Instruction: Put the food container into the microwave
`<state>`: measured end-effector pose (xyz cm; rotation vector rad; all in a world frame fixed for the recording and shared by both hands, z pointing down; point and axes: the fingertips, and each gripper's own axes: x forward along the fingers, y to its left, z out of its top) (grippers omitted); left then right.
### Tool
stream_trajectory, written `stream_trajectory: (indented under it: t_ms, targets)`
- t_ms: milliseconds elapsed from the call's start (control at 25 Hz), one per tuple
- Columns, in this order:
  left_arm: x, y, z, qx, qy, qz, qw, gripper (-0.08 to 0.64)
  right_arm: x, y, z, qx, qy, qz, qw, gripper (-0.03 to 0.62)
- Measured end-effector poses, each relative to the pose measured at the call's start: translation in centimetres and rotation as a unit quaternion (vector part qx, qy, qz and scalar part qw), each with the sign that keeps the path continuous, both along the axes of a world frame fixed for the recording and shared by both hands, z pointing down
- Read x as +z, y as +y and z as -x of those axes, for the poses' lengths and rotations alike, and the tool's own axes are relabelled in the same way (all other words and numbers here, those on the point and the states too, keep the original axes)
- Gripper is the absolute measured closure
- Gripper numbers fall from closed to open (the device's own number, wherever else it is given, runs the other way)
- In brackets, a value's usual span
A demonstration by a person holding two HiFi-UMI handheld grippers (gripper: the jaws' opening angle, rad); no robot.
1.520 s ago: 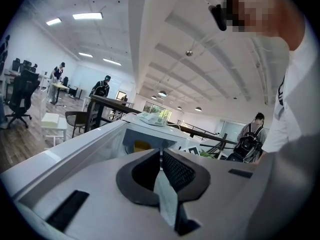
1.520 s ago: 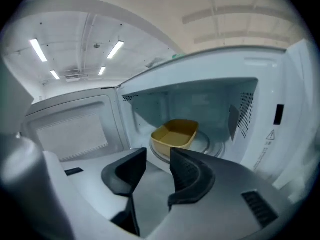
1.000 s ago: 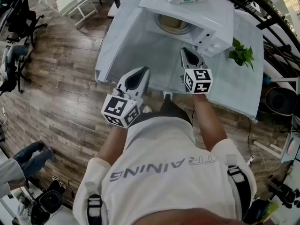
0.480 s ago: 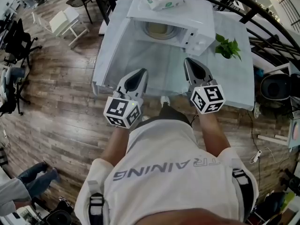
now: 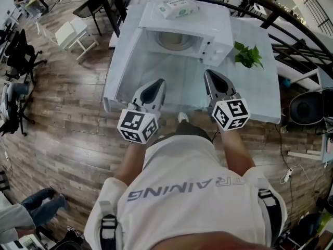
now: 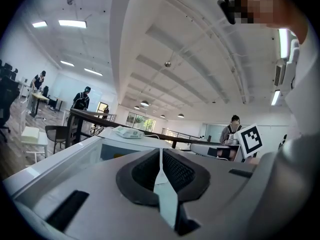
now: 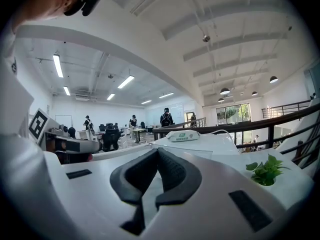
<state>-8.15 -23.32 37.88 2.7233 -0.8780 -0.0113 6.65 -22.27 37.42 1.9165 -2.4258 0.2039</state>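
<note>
The white microwave (image 5: pixel 208 22) stands at the far side of the table with its door (image 5: pixel 124 61) swung open to the left. Inside the cavity I see a round, pale food container (image 5: pixel 176 39), only partly visible. My left gripper (image 5: pixel 154 86) is held over the table's near edge, shut and empty, its pads meeting in the left gripper view (image 6: pixel 160 156). My right gripper (image 5: pixel 212 77) sits beside it to the right, also shut and empty, shown in the right gripper view (image 7: pixel 157 156). Both are well short of the microwave.
A pack of wipes (image 5: pixel 178 7) lies on top of the microwave. A small green plant (image 5: pixel 247 55) stands on the white table (image 5: pixel 260 92) to the microwave's right. White chairs (image 5: pixel 70 33) stand on the wooden floor at left. A dark railing runs behind the table.
Both grippers have drawn back from the microwave toward my body; the right one has left the spot by the microwave's front. Both remain shut. The door stays open.
</note>
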Motion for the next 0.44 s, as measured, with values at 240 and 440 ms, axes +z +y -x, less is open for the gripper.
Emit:
stream_trajectory:
  t_ms: [240, 440]
  targets:
    - [0.18, 0.31, 0.0, -0.002, 0.001, 0.003, 1.0, 0.515, 0.9, 0.11, 0.17, -0.005, -0.002, 0.007, 1.0, 0.569]
    - [0.3, 0.12, -0.17, -0.002, -0.001, 0.008, 1.0, 0.515, 1.1, -0.33, -0.01, -0.006, -0.006, 0.01, 1.0, 0.569]
